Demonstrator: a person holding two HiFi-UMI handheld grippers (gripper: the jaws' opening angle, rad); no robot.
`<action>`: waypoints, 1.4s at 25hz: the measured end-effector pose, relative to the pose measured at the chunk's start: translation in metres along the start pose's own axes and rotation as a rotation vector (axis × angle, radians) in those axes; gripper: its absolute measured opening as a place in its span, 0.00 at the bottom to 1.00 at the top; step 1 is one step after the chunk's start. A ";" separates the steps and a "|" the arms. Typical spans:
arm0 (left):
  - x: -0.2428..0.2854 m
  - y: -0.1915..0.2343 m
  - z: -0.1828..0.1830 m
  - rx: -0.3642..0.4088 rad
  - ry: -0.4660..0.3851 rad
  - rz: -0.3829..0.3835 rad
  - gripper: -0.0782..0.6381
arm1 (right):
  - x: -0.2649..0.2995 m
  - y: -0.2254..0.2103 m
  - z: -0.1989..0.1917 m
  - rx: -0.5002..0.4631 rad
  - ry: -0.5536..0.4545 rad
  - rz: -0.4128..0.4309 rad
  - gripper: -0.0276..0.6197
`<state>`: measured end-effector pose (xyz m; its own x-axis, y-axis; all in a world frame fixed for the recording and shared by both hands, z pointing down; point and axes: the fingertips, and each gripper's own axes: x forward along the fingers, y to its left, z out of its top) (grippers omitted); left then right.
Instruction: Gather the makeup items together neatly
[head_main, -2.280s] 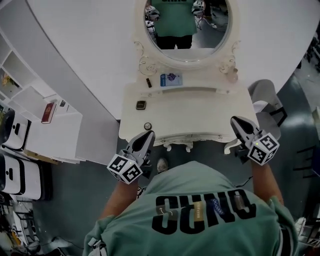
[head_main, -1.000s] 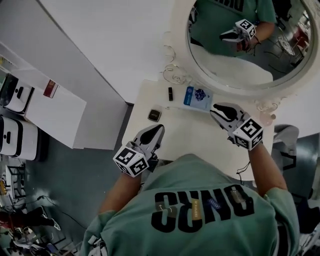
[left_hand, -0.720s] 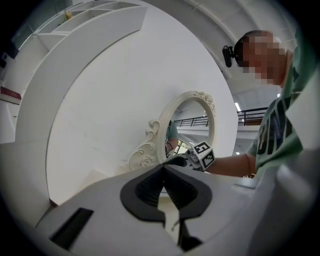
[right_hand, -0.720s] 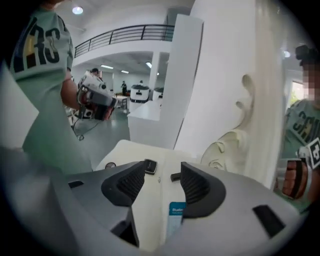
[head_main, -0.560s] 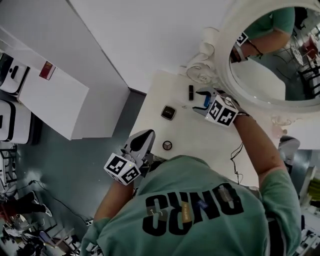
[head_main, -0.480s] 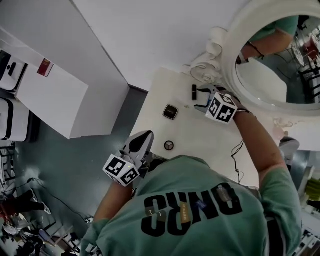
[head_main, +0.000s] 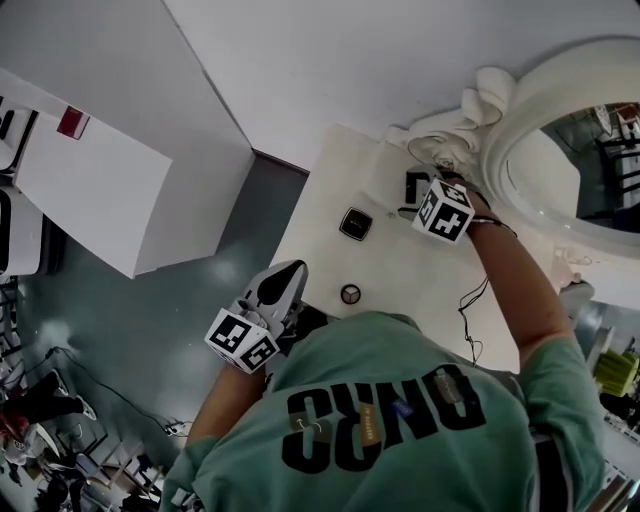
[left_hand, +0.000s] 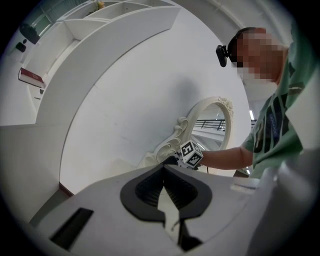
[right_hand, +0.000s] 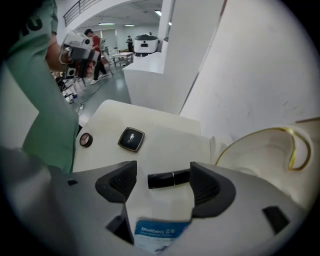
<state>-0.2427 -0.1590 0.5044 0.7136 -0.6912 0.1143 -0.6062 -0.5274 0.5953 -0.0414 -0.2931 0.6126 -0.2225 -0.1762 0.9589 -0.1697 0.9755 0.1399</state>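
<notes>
**Right gripper open over the lipstick, nothing gathered yet**

Head view: my right gripper (head_main: 421, 188) had swung from the front of the table (head_main: 400, 265) to its back corner. There it tipped steeply down beside the mirror frame (head_main: 500, 120). The left gripper (head_main: 285, 275) hung off the table's front left corner, over the floor. The square compact (head_main: 355, 223) and the round pot (head_main: 350, 294) lay well apart, the pot near the front edge.

Left gripper view: its jaws were clenched together on nothing, pointing roughly level toward the wall and the mirror.

Right gripper view: the jaws had just been opening and stood released and wide. The black lipstick (right_hand: 169, 178) lay on the table between them, clear of both pads, its length running from one pad toward the other. A blue packet (right_hand: 159, 231) lay just beside it, under the gripper body.

I judged this to be the set-up for a first pick, since no two items sat together yet. Closing as it stood would have squeezed the tube end to end, so a roll of the wrist looked wise. The carved frame rose close on one side and left little room there. The bare middle of the table, toward the compact, was the open place to collect things.
</notes>
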 end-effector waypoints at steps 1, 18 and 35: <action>0.000 0.002 0.001 -0.003 -0.001 -0.002 0.12 | 0.001 -0.003 0.000 0.069 -0.005 -0.015 0.54; 0.009 0.006 0.007 -0.022 0.031 -0.053 0.12 | 0.012 -0.032 -0.025 0.932 -0.143 -0.148 0.18; 0.043 -0.054 -0.015 0.067 0.188 -0.281 0.12 | -0.047 0.103 -0.116 1.373 -0.315 -0.207 0.18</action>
<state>-0.1746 -0.1531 0.4890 0.9046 -0.4141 0.1012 -0.3936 -0.7200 0.5716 0.0633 -0.1691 0.6105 -0.2492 -0.4971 0.8312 -0.9656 0.0612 -0.2529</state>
